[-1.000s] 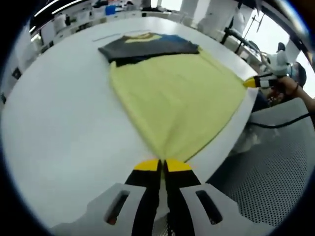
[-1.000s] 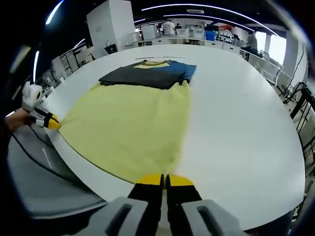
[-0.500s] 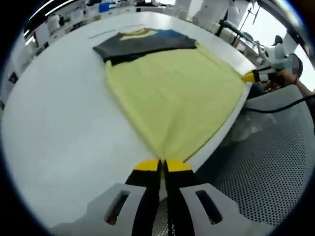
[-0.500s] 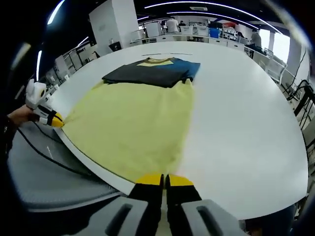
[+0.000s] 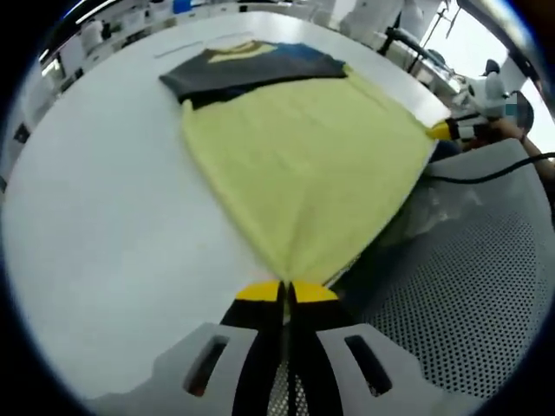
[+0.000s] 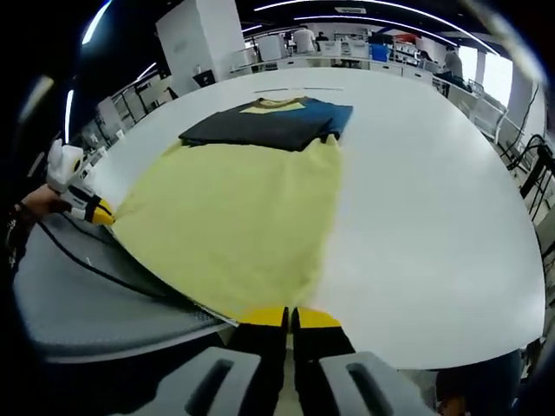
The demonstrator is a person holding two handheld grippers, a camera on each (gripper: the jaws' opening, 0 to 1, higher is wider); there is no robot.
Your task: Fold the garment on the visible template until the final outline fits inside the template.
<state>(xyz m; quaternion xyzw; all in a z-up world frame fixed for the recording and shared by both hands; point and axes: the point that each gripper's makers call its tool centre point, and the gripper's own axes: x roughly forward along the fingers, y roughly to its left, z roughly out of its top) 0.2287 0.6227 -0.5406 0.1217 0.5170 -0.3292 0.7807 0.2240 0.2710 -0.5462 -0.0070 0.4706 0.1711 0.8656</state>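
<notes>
On a big white table [image 5: 104, 234] [image 6: 434, 217], a garment [image 5: 303, 165] [image 6: 234, 217] lies spread out. Most of it is a pale yellow cloth, and its far end is a dark grey and blue part with a small yellow collar piece. The yellow cloth is pulled flat and reaches the near edge of the table; in both views its near border hangs a little over this edge. Beside the table, on the near side, there is a grey perforated surface [image 5: 468, 295] [image 6: 78, 295], and a black cable [image 5: 486, 173] [image 6: 95, 269] runs across it.

In the left gripper view, the left gripper [image 5: 285, 293] has its two yellow-tipped jaws pressed together on one near corner of the yellow cloth, and the cloth rises to a point exactly at the tips. The right gripper [image 5: 447, 130] shows at the far right, at the other near corner of the cloth, with a hand [image 5: 512, 130] behind it.

In the right gripper view, the right gripper [image 6: 287, 317] is also clamped, its yellow tips closed on the cloth's border at the table edge. The left gripper [image 6: 97, 214] shows at the left side, at the opposite corner, held by a hand [image 6: 39, 204].

At the back of the room there are white desks and some persons, too small to describe.
</notes>
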